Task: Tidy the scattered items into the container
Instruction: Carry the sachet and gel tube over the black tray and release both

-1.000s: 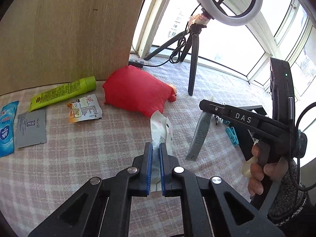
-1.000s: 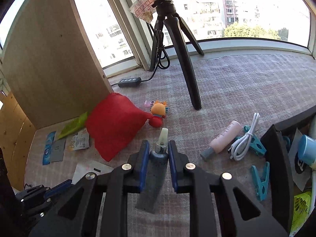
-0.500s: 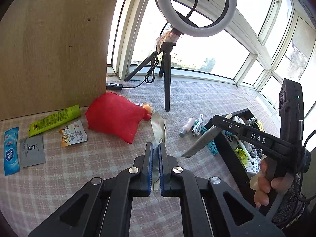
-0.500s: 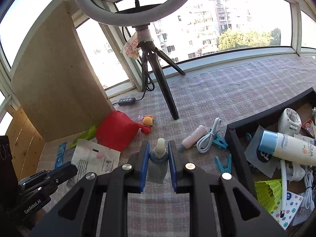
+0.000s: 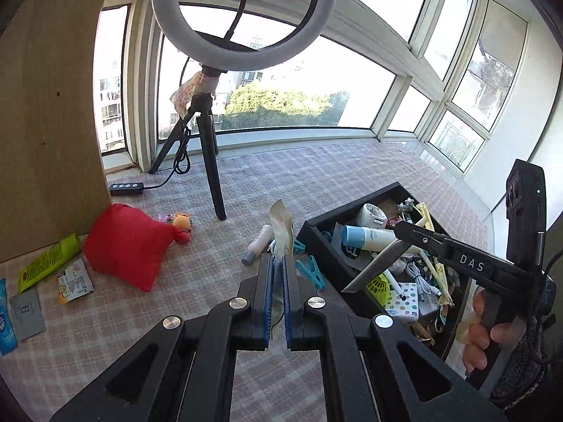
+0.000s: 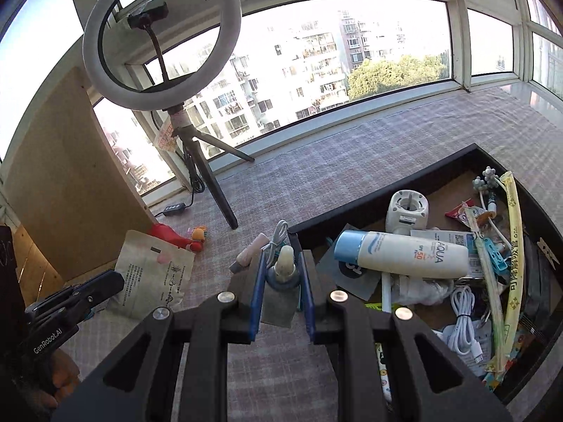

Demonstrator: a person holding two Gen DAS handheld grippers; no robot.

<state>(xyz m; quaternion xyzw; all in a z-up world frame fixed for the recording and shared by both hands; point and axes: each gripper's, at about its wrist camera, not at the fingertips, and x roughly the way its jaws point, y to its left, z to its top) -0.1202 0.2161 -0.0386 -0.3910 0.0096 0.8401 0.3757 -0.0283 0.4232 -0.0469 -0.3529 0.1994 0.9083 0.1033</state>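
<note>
My left gripper [image 5: 278, 263] is shut on a flat white packet [image 5: 281, 228], which stands edge-on above the checked cloth just left of the black container [image 5: 318, 242]. In the right wrist view that packet [image 6: 155, 274] shows as a wide printed sheet in the left gripper [image 6: 118, 279]. The right gripper [image 6: 281, 262] is shut on a grey spouted pouch [image 6: 281, 299] with a cream cap, at the container's [image 6: 380, 193] near left corner. From the left wrist view the right gripper [image 5: 399, 228] holds this pouch [image 5: 380, 263] over the box's contents.
On the cloth lie a red bag [image 5: 126, 246], an orange toy [image 5: 181, 227], a green tube [image 5: 49, 263], several sachets [image 5: 74, 281], a pink bottle [image 5: 258, 242] and blue clips [image 5: 309, 272]. A ring light tripod [image 5: 211, 161] and a wooden board [image 5: 45, 123] stand behind.
Both grippers have risen and swung right, each keeping its item. The black container has come into view, and the grey pouch now hangs over it.
</note>
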